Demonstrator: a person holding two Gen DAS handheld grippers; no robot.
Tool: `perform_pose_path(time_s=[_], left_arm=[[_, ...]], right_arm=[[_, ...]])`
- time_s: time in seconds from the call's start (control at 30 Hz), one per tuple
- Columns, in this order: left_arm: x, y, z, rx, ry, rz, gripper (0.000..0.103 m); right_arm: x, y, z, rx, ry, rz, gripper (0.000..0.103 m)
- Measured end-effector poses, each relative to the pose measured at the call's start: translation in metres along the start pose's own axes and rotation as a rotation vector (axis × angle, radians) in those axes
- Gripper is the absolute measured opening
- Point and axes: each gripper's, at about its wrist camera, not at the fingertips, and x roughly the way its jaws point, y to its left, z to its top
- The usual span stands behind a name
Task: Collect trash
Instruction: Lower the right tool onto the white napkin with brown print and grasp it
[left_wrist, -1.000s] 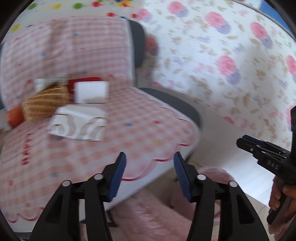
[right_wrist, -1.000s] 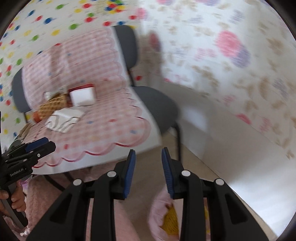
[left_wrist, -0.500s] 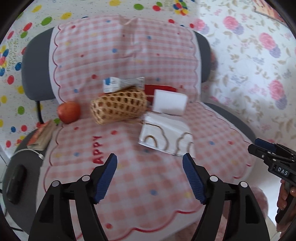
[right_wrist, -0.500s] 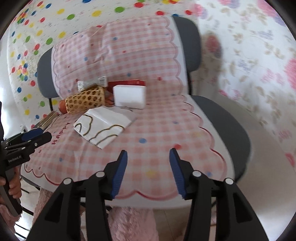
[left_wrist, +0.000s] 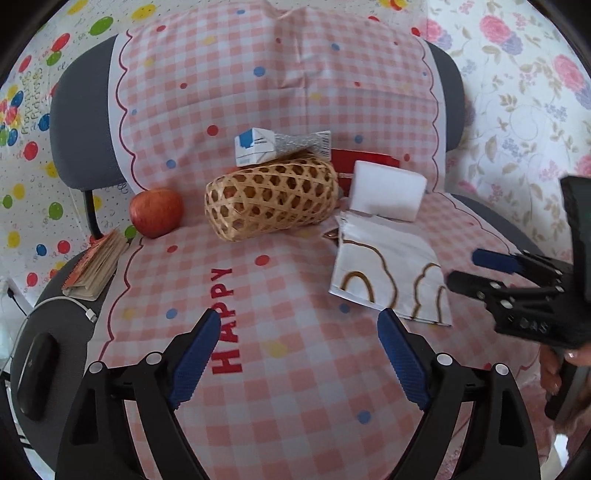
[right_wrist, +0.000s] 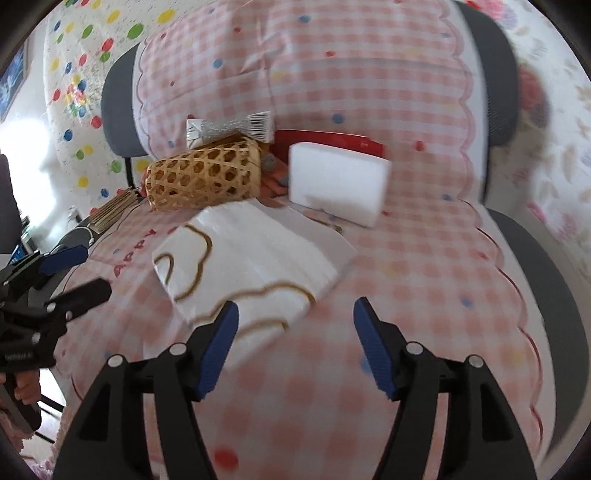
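Pink checked cloth (left_wrist: 295, 387) covers grey chair (left_wrist: 79, 122)

An apple (left_wrist: 156, 212) beside a notebook (left_wrist: 96, 264) and mouse (left_wrist: 37, 373).

White paper bag (right_wrist: 251, 258), brown squiggles, flat on seat.

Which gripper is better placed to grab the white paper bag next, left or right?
Right, probably. The right gripper points almost straight at the white paper bag, whose near corner sits just ahead of its opening, empty jaws. The left gripper faces bare checked cloth, with the bag off to its right.
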Motion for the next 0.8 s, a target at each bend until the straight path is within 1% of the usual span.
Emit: perform_pose_path(time_s=[0.1,0.23,0.3,0.33,0.4,0.47,0.53,0.63,0.73,0.77,0.8], left_arm=[[0.005,0.006,0.003,-0.004,0.002,0.011,0.086],[0.012,0.014,0.005,-0.024,0.006,0.02,0.086],[0.013,0.017,0.005,-0.032,0.005,0.022,0.086],[0.013,0.019,0.004,-0.035,0.004,0.024,0.086],[0.011,0.021,0.002,-0.04,0.003,0.025,0.086],[0.01,0.024,0.0,-0.047,0.002,0.022,0.086],[0.007,0.028,-0.002,-0.054,-0.002,0.021,0.086],[0.004,0.032,-0.005,-0.068,-0.006,0.018,0.086],[-0.001,0.035,-0.007,-0.072,-0.011,0.021,0.086],[-0.002,0.036,-0.008,-0.072,-0.012,0.022,0.086],[-0.004,0.037,-0.008,-0.073,-0.013,0.025,0.086]], right_arm=[[0.017,0.002,0.019,-0.022,0.022,0.031,0.064],[0.046,-0.003,0.04,-0.032,0.054,0.008,0.064],[0.058,-0.008,0.045,-0.018,0.078,0.004,0.064],[0.063,-0.01,0.045,-0.006,0.095,0.015,0.064],[0.07,-0.017,0.043,0.054,0.135,0.082,0.064],[0.065,-0.018,0.037,0.083,0.147,0.129,0.064],[0.053,-0.007,0.026,0.047,0.163,0.167,0.064],[0.035,0.009,0.011,-0.009,0.177,0.183,0.064],[0.015,0.025,-0.001,-0.041,0.199,0.24,0.064],[0.008,0.031,-0.004,-0.055,0.196,0.255,0.064],[0.001,0.036,-0.006,-0.069,0.181,0.249,0.064]])
